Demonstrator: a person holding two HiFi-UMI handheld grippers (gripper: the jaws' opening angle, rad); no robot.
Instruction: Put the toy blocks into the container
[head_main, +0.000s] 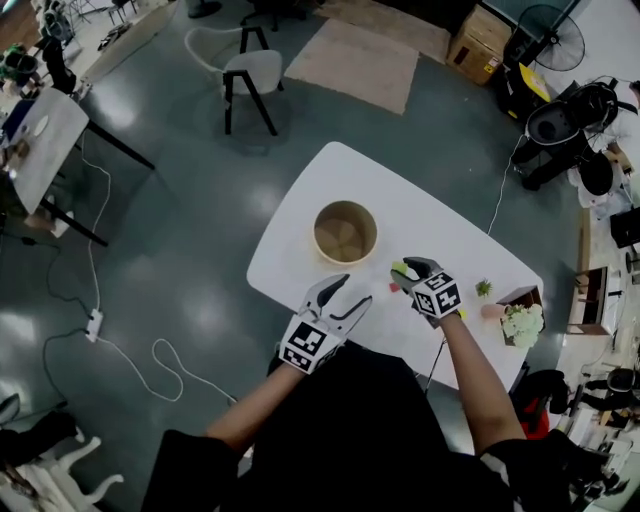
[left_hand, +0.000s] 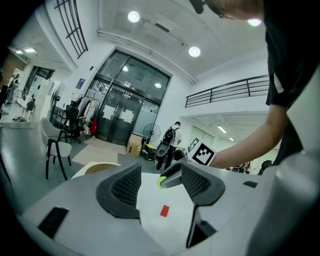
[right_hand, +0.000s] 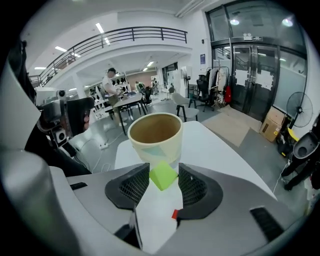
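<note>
My right gripper (right_hand: 163, 180) is shut on a lime-green block (right_hand: 163, 175), held above the white table just short of the round cream container (right_hand: 155, 136). From the head view that gripper (head_main: 408, 270) hangs right of the container (head_main: 345, 232), the green block (head_main: 402, 270) at its tip. A small red block (head_main: 394, 287) lies flat on the table beneath it; the same red block (left_hand: 164, 211) shows between my left gripper's jaws, on the table well beyond them. My left gripper (head_main: 350, 296) stands open near the table's front edge with nothing in it.
At the table's right end sit a small green plant (head_main: 484, 288), a pink piece (head_main: 492, 311) and a box of white flowers (head_main: 522, 320). A chair (head_main: 250, 77) stands beyond the table's far side. Cables (head_main: 150, 360) trail across the floor on the left.
</note>
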